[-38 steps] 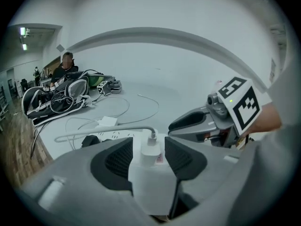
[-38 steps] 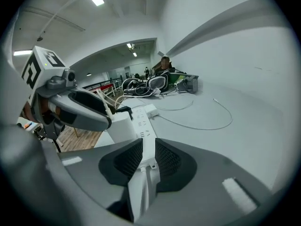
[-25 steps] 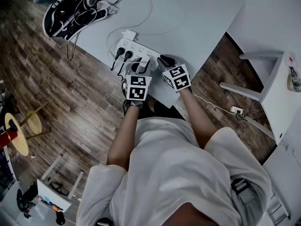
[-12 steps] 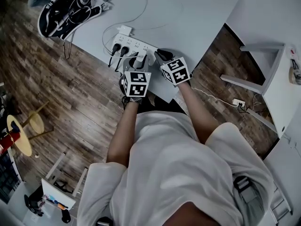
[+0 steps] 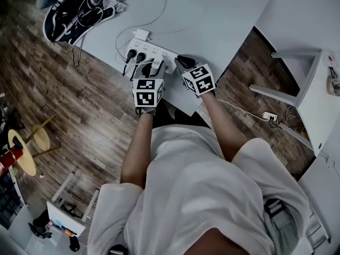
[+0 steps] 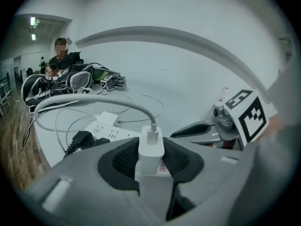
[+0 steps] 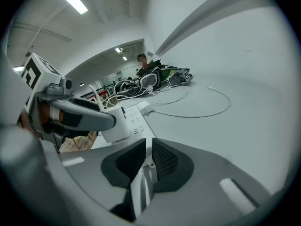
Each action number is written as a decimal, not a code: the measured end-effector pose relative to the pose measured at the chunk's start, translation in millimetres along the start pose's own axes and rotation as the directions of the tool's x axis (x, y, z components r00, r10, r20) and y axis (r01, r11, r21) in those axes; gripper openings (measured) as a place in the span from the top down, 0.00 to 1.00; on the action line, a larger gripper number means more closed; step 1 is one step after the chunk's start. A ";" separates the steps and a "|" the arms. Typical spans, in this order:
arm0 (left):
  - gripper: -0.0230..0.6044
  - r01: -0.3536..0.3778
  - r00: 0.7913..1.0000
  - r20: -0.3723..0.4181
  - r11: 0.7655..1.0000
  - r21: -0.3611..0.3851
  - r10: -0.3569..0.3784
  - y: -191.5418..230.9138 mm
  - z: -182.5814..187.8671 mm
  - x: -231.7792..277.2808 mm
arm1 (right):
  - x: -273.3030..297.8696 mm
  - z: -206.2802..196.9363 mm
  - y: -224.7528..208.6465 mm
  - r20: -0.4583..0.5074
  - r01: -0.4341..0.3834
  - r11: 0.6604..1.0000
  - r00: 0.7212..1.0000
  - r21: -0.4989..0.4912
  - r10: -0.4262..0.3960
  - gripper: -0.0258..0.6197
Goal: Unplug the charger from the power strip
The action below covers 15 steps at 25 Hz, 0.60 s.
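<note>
A white power strip [image 5: 151, 50] lies near the table's front edge, also seen in the left gripper view [image 6: 111, 132] and the right gripper view [image 7: 137, 120]. My left gripper [image 5: 154, 68] [image 6: 151, 146] is shut on the white charger [image 6: 150, 158] [image 5: 158, 64] [image 7: 114, 124], whose cable [image 6: 94, 100] arches away to the left. The charger stands at the strip's near end; I cannot tell whether its prongs are still in. My right gripper [image 5: 179, 62] [image 7: 147, 148] sits just right of it, jaws shut over the strip's end with nothing between them.
Two black plugs [image 5: 135, 56] fill sockets at the strip's left. A white adapter [image 5: 141, 34] and thin cable lie behind it. A black bag [image 5: 79, 9] rests at the table's far left. The table edge [image 5: 180, 106] is close to my body.
The left gripper has rolled slightly while gripping the charger. The right gripper has kept still.
</note>
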<state>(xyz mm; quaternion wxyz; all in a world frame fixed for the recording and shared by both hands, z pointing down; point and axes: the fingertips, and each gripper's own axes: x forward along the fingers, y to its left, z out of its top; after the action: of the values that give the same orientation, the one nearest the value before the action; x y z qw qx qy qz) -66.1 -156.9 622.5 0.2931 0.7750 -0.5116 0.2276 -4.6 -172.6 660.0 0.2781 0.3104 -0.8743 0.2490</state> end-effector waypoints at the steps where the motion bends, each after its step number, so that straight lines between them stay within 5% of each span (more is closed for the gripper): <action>1: 0.73 0.000 1.000 0.000 1.000 0.005 0.000 -0.1 0.0 0.0 | 0.0 -0.1 -0.1 0.000 0.001 1.000 1.000 -0.002 -0.001 0.90; 8: 0.74 -0.046 0.997 -0.045 0.981 0.187 0.056 -8.5 0.0 1.7 | -0.7 -0.3 -0.7 0.006 0.015 1.000 1.000 -0.010 -0.015 0.90; 15: 0.74 -0.050 0.996 -0.065 0.982 0.183 0.063 -8.0 -0.6 2.1 | -0.6 -0.3 -0.1 0.013 0.018 1.000 1.000 -0.010 -0.018 0.91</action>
<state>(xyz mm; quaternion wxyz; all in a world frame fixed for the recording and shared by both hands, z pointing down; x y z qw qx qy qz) -57.9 -155.4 622.5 0.2326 0.7750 -0.4999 0.3089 -4.0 -172.3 659.9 0.2765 0.3183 -0.8744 0.2399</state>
